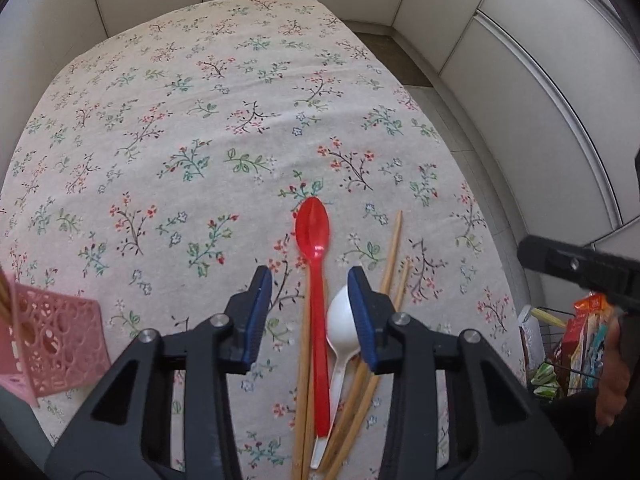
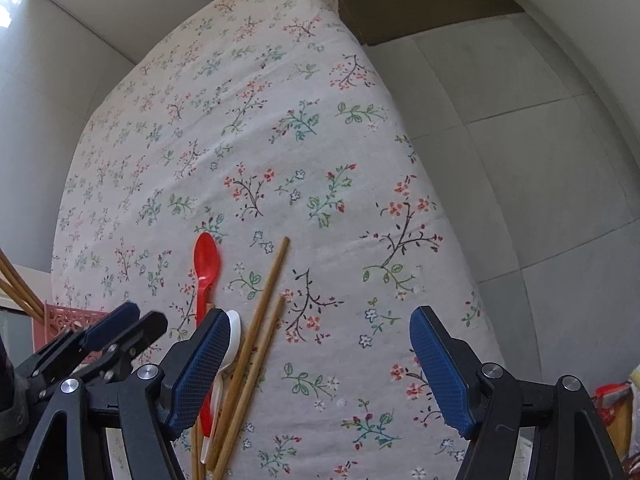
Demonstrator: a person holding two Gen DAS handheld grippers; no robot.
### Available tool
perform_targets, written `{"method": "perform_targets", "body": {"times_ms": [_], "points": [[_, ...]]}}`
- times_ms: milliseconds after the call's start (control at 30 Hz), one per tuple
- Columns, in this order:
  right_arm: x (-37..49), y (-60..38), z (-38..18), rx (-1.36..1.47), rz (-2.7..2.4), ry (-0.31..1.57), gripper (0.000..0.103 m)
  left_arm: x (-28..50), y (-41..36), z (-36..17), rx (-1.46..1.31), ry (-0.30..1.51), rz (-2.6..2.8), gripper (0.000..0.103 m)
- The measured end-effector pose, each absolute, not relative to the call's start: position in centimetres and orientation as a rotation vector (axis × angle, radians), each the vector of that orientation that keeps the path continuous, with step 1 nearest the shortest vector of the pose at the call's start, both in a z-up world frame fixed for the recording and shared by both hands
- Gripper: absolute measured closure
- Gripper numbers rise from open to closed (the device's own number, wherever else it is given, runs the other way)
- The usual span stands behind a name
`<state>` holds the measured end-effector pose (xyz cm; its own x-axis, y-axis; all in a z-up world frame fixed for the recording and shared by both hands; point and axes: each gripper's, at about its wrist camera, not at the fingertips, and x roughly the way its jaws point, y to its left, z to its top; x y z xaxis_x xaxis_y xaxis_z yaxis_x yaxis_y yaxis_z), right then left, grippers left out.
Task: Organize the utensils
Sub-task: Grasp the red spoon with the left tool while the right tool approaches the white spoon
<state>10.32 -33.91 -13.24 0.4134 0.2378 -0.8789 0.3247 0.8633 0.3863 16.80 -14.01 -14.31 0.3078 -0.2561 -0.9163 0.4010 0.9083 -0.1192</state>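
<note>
Hovering over a heap of utensils on the floral-clothed worktop (image 1: 168,128), both grippers are standing apart and gripping nothing.

Lying low and right of centre in the left wrist view, the translucent red plastic spoon (image 1: 316,264) is resting between the blue pads of the left gripper (image 1: 310,280), untouched by them, with the white plastic spoon (image 1: 340,320) just beside it and the tan wooden chopsticks (image 1: 390,256) fanning out around both. Sitting at the lower left edge, the pink perforated plastic basket (image 1: 60,344) is holding more chopsticks. Spreading wider still, the right gripper (image 2: 320,344) is hanging over bare cloth beside the heap.
</note>
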Motion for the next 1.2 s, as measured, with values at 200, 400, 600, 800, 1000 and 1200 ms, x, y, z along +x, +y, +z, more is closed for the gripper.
{"method": "perform_targets", "body": {"times_ms": [200,400,600,800,1000,1200], "points": [[11.4,-33.5,-14.6,0.545,-0.049,1.2,0.024,19.2,-15.6,-16.9,0.134,1.2,-0.401,0.064],[11.7,-34.2,-15.5,0.536,-0.064,1.222,0.024,20.3,-17.3,-18.4,0.146,1.219,-0.39,0.064],[11.7,-34.8,-16.0,0.532,-0.081,1.241,0.024,20.6,-17.3,-18.7,0.165,1.201,-0.375,0.075],[11.8,-34.2,-15.7,0.522,-0.071,1.239,0.024,20.6,-15.9,-17.8,0.149,1.187,-0.349,0.075],[12.3,-32.8,-15.6,0.503,-0.057,1.244,0.024,19.2,-14.4,-15.5,0.166,1.149,-0.356,0.075],[13.0,-31.0,-15.8,0.512,-0.015,1.256,0.027,17.4,-12.4,-14.0,0.182,1.126,-0.369,0.075]]}}
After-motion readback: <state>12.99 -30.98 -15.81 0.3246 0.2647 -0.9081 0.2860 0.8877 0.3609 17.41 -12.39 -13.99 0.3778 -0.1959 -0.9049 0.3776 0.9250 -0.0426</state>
